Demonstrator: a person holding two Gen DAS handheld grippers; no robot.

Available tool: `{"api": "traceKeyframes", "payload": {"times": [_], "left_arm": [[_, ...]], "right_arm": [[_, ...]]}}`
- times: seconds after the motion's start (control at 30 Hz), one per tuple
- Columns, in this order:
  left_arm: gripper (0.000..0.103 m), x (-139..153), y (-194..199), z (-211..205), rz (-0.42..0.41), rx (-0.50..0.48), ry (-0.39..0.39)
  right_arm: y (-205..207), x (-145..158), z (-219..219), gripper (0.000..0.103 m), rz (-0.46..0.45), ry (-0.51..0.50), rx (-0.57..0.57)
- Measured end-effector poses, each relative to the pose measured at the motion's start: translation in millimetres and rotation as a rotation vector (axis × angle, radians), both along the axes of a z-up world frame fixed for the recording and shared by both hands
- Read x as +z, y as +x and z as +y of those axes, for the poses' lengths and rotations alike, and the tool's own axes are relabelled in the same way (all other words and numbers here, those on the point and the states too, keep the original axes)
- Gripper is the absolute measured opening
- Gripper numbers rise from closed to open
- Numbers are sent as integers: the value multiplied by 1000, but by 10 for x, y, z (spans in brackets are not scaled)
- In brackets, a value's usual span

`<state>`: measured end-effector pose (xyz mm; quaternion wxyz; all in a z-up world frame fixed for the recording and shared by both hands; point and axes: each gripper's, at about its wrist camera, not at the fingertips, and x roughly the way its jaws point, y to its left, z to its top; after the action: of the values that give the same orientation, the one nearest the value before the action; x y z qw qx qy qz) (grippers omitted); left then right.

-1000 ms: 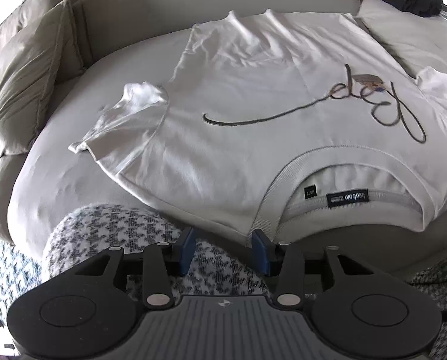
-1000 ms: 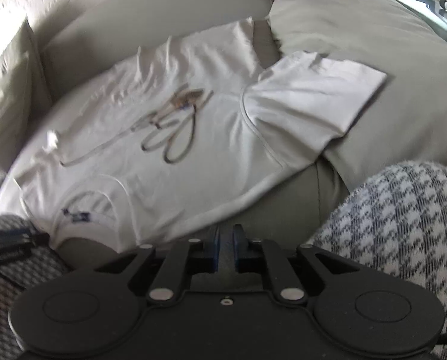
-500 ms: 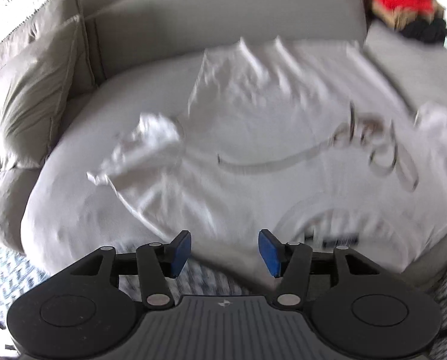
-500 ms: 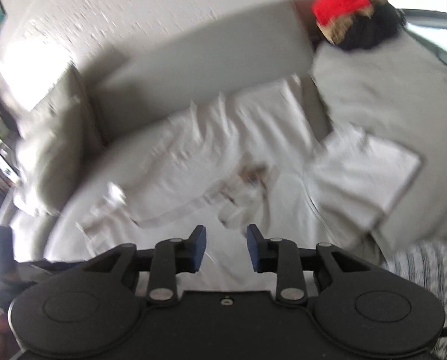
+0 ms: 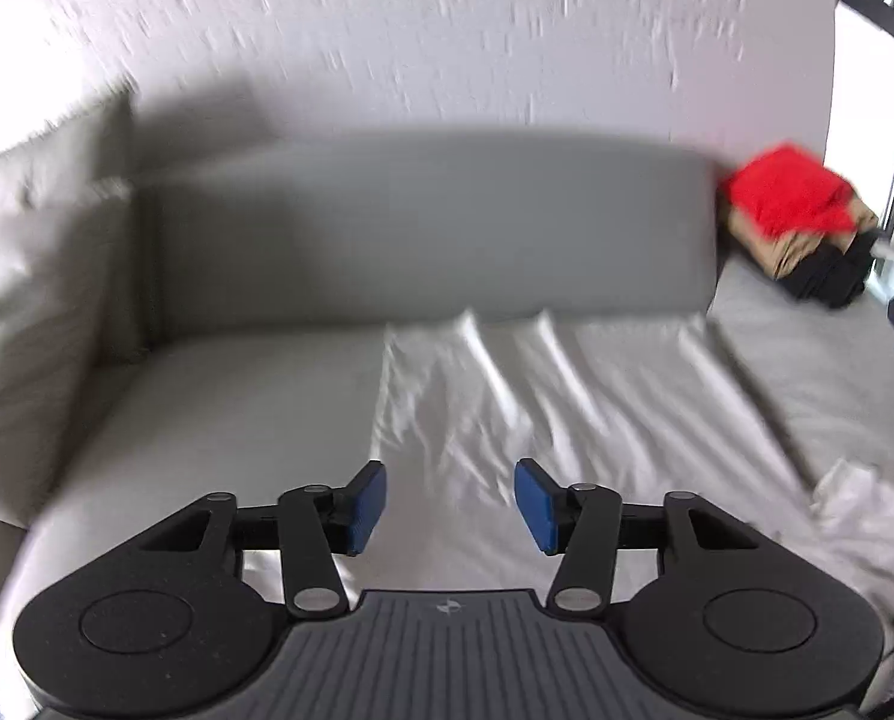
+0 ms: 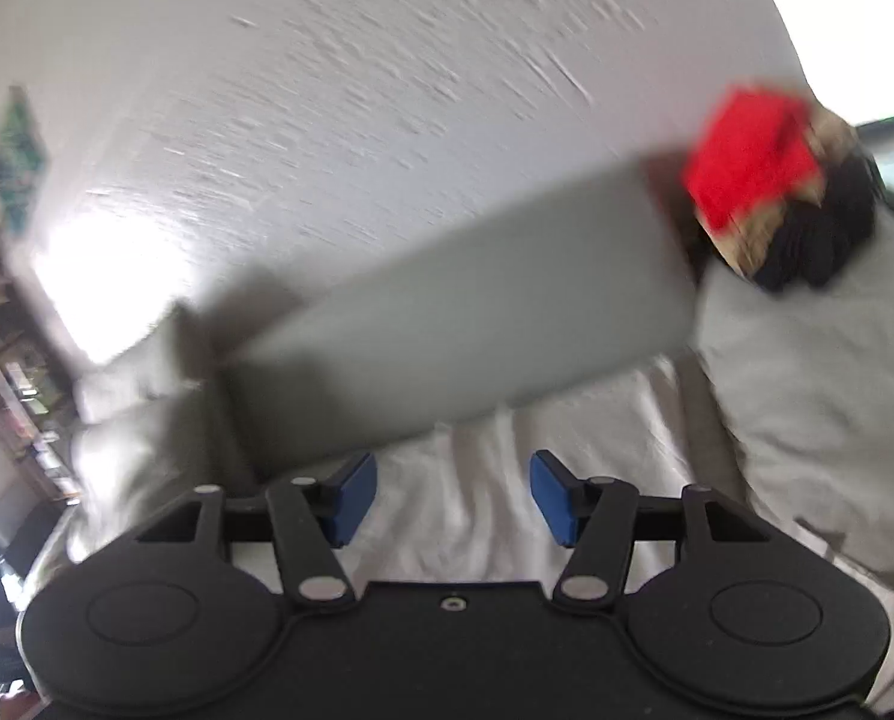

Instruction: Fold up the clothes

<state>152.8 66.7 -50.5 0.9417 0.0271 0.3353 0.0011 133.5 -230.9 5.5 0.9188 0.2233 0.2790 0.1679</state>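
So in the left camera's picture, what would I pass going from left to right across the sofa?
Pale cushion → bare grey seat → spread white T-shirt → pile of red, tan and black clothes by the window.

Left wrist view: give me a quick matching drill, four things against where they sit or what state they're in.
Things:
1. white T-shirt
2. red garment
3. cushion
4. left gripper

Place or state:
A. on top of the pile at the sofa's far right end
B. open, nothing between the pads
C. leaning at the sofa's left end
D. spread on the seat, wrinkled

Pairs: 1-D, 2-A, 3-C, 4-B
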Motion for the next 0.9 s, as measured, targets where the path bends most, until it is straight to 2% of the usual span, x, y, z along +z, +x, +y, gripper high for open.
{"api": "traceKeyframes", "payload": {"times": [0.03,0.07,0.1,0.2,0.23,0.3,0.37,0.4,0.5,0.6,0.73,0.83,0.9], "left_arm": [[35,-188,170,0,27,-3,1],[22,-376,340,0,53,-6,2],[19,-549,504,6,79,-3,4],[21,-859,911,107,124,71,25],[22,-926,1025,157,131,102,33],[37,-1013,1216,268,151,164,55],[53,-1070,1327,399,150,210,52],[54,-1100,1361,469,159,228,38],[54,-1165,1434,613,185,268,-18],[54,-1141,1468,628,164,256,-55],[53,-1192,1586,659,185,265,-137],[48,-1286,1598,723,224,263,-155],[35,-1323,1561,708,228,255,-142]], "right_arm": [[132,-175,22,30,28,-15,-3],[271,-367,36,23,58,-41,-9],[414,-585,24,19,96,-83,-28],[739,-1052,-169,20,191,-164,-108],[824,-1169,-266,27,214,-176,-142],[965,-1338,-422,36,257,-176,-187],[1085,-1483,-533,37,305,-130,-172],[1144,-1555,-588,37,329,-106,-163],[1282,-1706,-612,37,378,-81,-149],[1339,-1719,-568,37,371,-88,-142],[1395,-1771,-562,37,379,-76,-151],[1388,-1774,-568,36,373,-68,-160],[1372,-1783,-561,34,363,-75,-158]]}}
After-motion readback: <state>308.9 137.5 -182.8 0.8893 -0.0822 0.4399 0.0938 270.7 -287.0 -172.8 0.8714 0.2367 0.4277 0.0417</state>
